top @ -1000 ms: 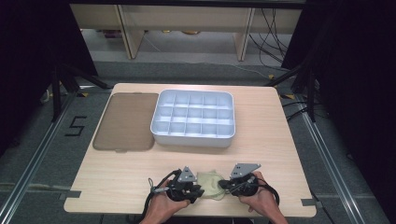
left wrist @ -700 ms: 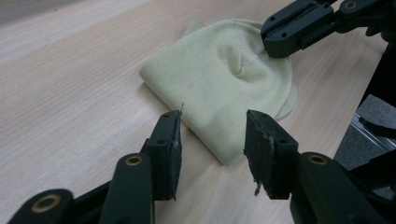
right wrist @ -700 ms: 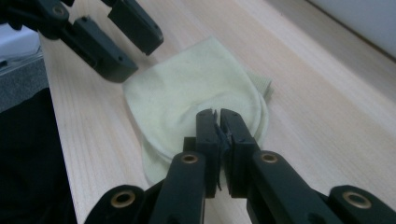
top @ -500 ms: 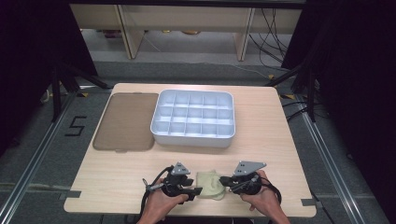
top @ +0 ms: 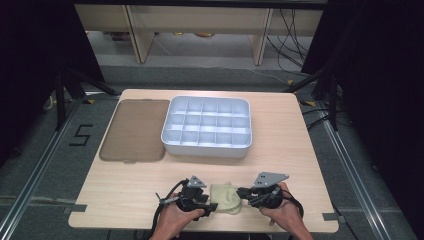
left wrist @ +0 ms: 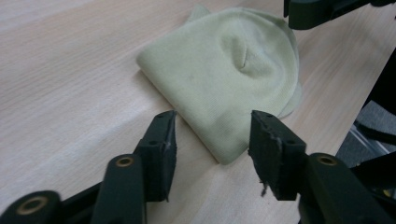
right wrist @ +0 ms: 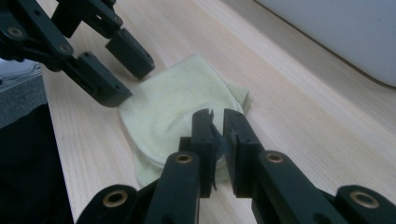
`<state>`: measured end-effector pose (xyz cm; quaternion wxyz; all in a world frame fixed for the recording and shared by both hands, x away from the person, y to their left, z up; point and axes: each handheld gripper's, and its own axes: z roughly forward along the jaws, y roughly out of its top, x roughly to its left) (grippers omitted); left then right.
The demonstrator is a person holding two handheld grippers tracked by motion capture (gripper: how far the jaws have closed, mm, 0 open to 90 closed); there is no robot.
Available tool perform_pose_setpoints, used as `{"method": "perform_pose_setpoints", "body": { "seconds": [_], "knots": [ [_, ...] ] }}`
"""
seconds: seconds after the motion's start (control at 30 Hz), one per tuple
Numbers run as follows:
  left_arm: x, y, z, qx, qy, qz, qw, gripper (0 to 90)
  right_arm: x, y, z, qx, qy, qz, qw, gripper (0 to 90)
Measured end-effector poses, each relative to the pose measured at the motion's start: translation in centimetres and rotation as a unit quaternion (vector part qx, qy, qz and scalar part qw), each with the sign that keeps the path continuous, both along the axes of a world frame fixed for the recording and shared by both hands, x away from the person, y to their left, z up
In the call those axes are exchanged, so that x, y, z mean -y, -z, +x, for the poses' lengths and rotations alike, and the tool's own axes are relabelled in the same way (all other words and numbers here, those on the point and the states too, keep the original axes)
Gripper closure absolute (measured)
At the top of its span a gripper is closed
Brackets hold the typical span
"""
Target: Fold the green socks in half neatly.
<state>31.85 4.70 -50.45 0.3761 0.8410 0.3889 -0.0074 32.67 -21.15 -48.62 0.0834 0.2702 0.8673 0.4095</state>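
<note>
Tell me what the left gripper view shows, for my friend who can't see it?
A folded pale green cloth lies on a light wooden table. The left gripper has its two black jaws apart around the cloth's near corner.

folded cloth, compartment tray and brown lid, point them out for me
folded cloth [left wrist: 219, 79], left gripper view, middle of its top face
compartment tray [top: 172, 136], high view, left wall
brown lid [top: 134, 129], high view, centre

Both hands come in from the table's near edge, gripping their tools low over the wood. The left gripper [top: 206, 204] points inward, its jaws apart after a short spell of opening then closing slightly, pads pressing nothing. The right gripper [right wrist: 216, 133] faces it, jaws nearly together.
</note>
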Motion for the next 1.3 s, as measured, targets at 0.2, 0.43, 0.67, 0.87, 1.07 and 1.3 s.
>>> {"method": "perform_pose_setpoints", "body": {
  "seconds": [0.2, 0.43, 0.67, 0.87, 1.07, 1.3],
  "knots": [
    [0.2, 0.3, 0.4, 0.014, 0.002, 0.005, 0.9999, 69.6, 0.0, 0.1, 0.0, -0.002, 0.0, -0.001, 1.0, 83.1],
    [-0.1, 0.3, 0.6, 0.027, 0.0, -0.007, 0.9996, 83.0, -0.2, 0.0, -0.1, 0.004, -0.008, -0.001, 1.0, 83.5],
    [-0.4, -0.1, 0.7, 0.039, 0.01, 0.005, 0.9992, 84.7, -1.0, 0.0, -0.5, 0.004, -0.021, -0.003, 0.9998, 85.3],
    [-1.0, -0.7, 0.9, 0.051, 0.012, 0.01, 0.9986, 85.0, -1.5, -0.1, -0.7, 0.009, -0.024, 0.006, 0.9997, 89.8],
    [-1.3, -1.2, 0.9, 0.061, 0.018, 0.019, 0.9978, 85.0, -2.5, -0.1, -0.9, 0.012, -0.029, 0.006, 0.9995, 90.0],
    [-1.5, -1.3, 0.8, 0.061, 0.015, 0.02, 0.9978, 84.9, -5.2, 0.7, -0.9, 0.013, -0.06, -0.002, 0.9981, 90.0]
  ]
}}
